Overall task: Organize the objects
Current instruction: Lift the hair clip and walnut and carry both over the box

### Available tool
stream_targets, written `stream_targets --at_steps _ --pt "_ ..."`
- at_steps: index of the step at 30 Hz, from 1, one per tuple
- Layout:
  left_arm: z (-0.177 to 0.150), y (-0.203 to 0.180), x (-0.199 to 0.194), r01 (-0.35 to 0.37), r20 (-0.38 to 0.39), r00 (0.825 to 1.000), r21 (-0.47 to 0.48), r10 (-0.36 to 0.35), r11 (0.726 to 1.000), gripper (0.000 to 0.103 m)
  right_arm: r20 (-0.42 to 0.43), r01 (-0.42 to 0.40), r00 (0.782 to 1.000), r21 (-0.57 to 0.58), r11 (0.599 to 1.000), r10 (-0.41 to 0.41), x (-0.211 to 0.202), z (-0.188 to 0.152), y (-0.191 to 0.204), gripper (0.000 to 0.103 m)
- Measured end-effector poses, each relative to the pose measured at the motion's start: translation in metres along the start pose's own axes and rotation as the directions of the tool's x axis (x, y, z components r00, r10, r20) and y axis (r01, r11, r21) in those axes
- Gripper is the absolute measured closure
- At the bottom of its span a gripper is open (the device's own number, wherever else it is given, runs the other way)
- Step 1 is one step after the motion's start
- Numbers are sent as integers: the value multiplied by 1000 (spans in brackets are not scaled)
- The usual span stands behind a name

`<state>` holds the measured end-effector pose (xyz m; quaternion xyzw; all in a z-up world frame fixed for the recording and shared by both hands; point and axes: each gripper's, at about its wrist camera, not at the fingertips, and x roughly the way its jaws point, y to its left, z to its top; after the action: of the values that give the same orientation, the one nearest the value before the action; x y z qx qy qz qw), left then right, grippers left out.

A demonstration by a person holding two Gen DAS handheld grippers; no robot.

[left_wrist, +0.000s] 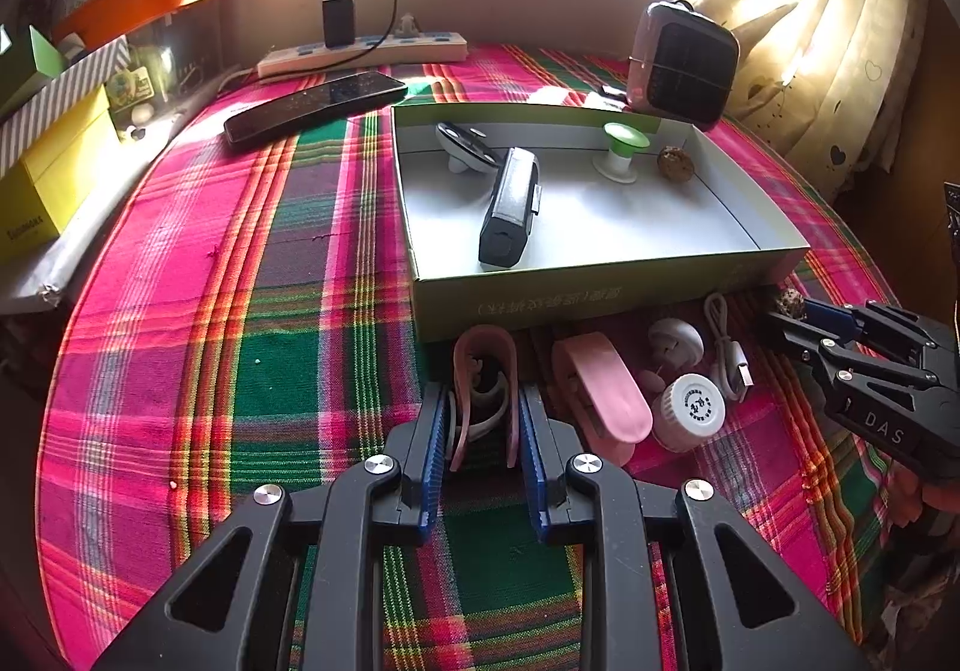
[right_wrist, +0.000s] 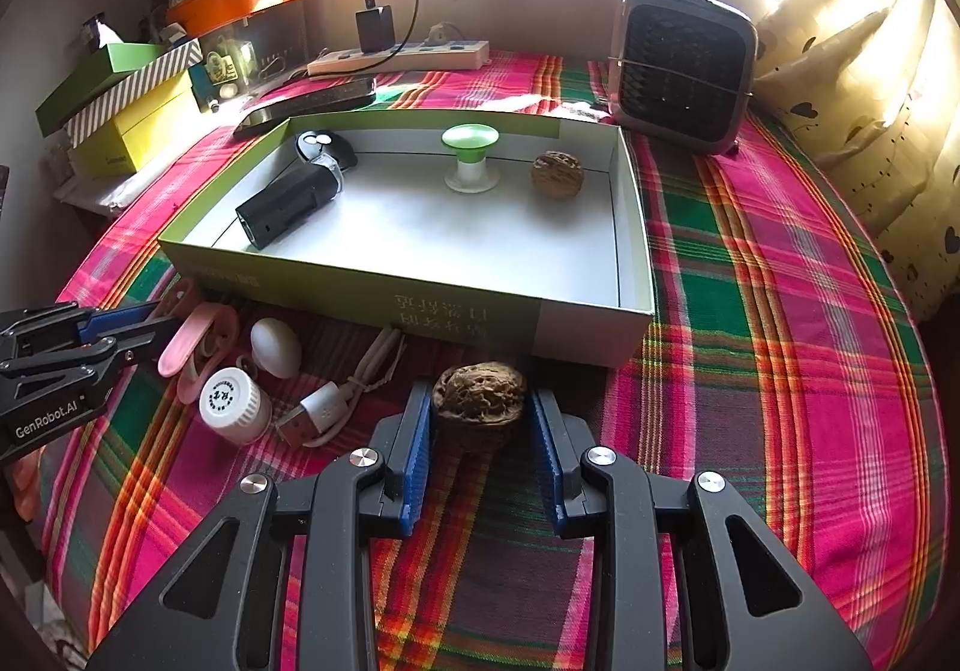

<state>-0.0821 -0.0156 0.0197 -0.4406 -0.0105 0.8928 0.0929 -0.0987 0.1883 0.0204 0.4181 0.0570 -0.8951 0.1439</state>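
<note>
While sunlight pours over the plaid table [right_wrist: 780,311], both tools sit low in front of the green tray [right_wrist: 420,305]. The left tool [left_wrist: 483,419] is clamped on a pink clip [left_wrist: 485,371], blue pads pressing its two sides, the clip resting on the cloth just before the tray's near wall. The right tool [right_wrist: 480,419] has closed on a walnut [right_wrist: 479,401], pads against both flanks, the nut down on the cloth close to the tray's front. Between the two lie a second pink clip [left_wrist: 603,389], a white bottle [left_wrist: 690,410], a white egg-shaped piece [right_wrist: 276,347] and a coiled white cable [right_wrist: 336,401], all outside the tray. Inside it: a black torch [right_wrist: 288,203] lying at the left, a small black oval gadget [right_wrist: 327,146] behind it, a green-topped spool [right_wrist: 471,155] upright mid-back, and another walnut [right_wrist: 557,174] toward the right.
</note>
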Motion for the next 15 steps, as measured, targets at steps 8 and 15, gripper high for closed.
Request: stream_targets --at_steps 8,15 --pt "2 0 -3 -2 10 1000 1 2 1000 82 8 -9 1000 5 1000 9 -2 -1 0 71" --pt "3 -3 -9 1 26 1000 10 -2 1000 82 18 -16 1000 4 1000 16 -7 -1 0 71"
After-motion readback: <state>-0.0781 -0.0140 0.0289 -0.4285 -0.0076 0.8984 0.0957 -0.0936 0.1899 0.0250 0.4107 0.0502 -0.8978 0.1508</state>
